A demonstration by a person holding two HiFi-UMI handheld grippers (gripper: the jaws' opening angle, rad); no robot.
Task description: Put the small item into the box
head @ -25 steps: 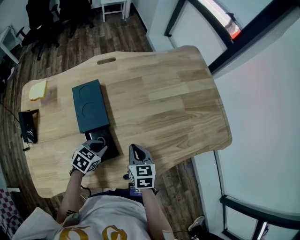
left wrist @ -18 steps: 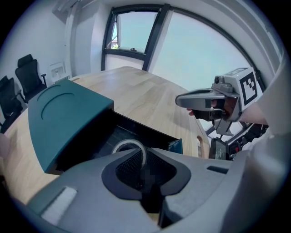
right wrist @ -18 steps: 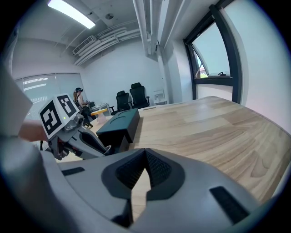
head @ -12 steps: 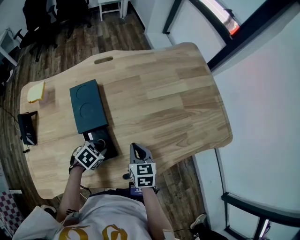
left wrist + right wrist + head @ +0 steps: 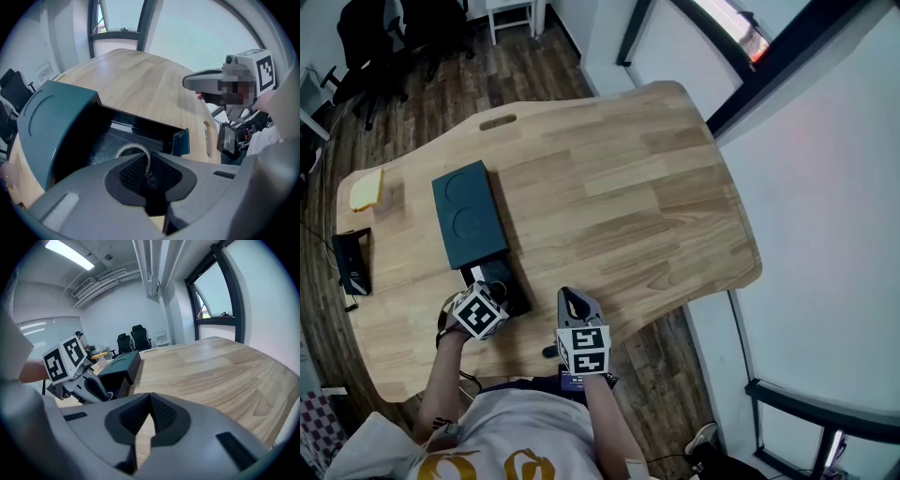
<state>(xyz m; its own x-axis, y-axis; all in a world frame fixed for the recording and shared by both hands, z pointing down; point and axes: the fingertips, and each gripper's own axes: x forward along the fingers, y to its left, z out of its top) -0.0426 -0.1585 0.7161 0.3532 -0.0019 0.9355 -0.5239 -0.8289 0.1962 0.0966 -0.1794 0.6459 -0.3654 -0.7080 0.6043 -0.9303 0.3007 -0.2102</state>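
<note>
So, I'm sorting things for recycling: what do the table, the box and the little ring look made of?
The table looks like pale wood, grain and plank joints showing, smooth satin finish. The box seems matte dark-teal card or plastic; its dull surface leaves that open. The ring is a thin whitish band, maybe plastic or tape.

Grey left tongs (image 5: pixel 495 292), right tongs (image 5: pixel 570 296); black ribbed pads (image 5: pixel 163 416); black-white marker cubes (image 5: pixel 583 349). White shirt (image 5: pixel 502 433), yellow print.
</note>
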